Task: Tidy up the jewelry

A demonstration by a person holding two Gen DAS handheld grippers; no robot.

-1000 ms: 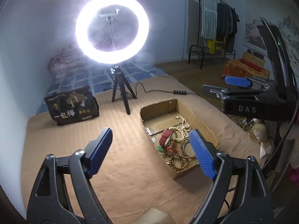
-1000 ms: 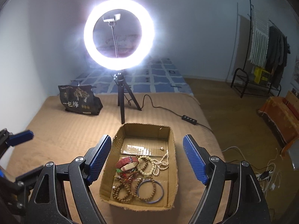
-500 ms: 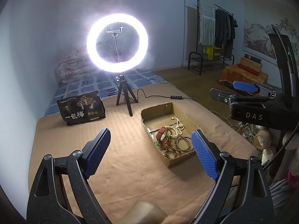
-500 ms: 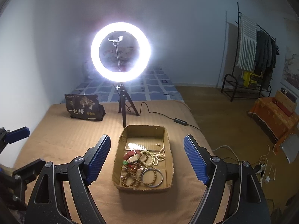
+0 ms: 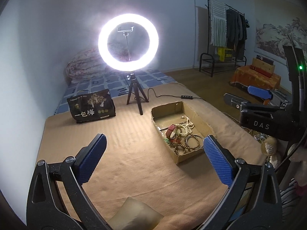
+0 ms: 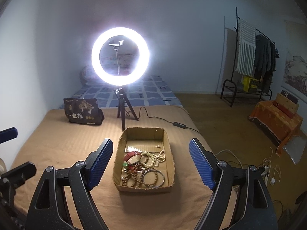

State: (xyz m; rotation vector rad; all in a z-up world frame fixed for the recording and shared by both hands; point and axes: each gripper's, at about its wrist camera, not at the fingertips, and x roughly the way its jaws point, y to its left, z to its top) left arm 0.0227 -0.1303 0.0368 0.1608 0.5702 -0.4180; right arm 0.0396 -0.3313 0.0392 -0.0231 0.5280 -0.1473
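Note:
A shallow cardboard box [image 6: 167, 134] lies on a tan blanket. It holds a heap of jewelry [image 6: 143, 167]: wooden bead bracelets, a pale bead necklace, a red strap watch, a metal bangle. In the left wrist view the box [image 5: 200, 117] sits right of centre with the jewelry [image 5: 182, 137] inside. My left gripper [image 5: 156, 159] is open and empty, high above the blanket, left of the box. My right gripper [image 6: 151, 165] is open and empty, high above the box; it also shows at the right of the left wrist view [image 5: 259, 94].
A lit ring light on a black tripod [image 6: 120, 55] stands behind the box, its cable and switch [image 6: 179, 125] running right. A dark printed bag [image 6: 82, 111] stands at the back left. The blanket's right edge drops to a floor with loose cables [image 6: 268, 172].
Both grippers have pulled back and up from the box, which now looks smaller and farther away. Both stay open and empty.

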